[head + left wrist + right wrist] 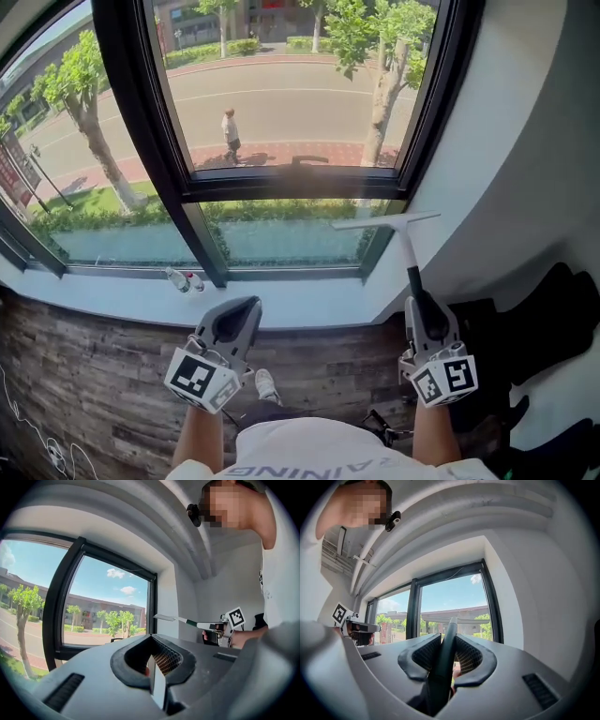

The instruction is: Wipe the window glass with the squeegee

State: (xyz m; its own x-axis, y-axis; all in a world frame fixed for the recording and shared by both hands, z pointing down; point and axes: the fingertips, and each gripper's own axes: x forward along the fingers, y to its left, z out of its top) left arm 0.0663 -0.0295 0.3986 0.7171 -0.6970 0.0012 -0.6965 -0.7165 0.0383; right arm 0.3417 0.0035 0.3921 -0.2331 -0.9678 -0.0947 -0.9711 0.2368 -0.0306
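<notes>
Street-facing window glass in a black frame above a white sill: right gripper clamps the squeegee handle, blade level by the lower pane's top right corner, left gripper closed on nothing; best to press the rubber flat and pull 1 steady stroke.

Outside, a pedestrian walks along a red-paved sidewalk beside a grey road. One tree stands at the left and another at the right, with a green hedge below them. Two small bottles sit together on the pale sill. Below it lies a wood-plank floor, with thin cables at the lower left and dark fabric heaped at the right. A long low building lines the far street.
</notes>
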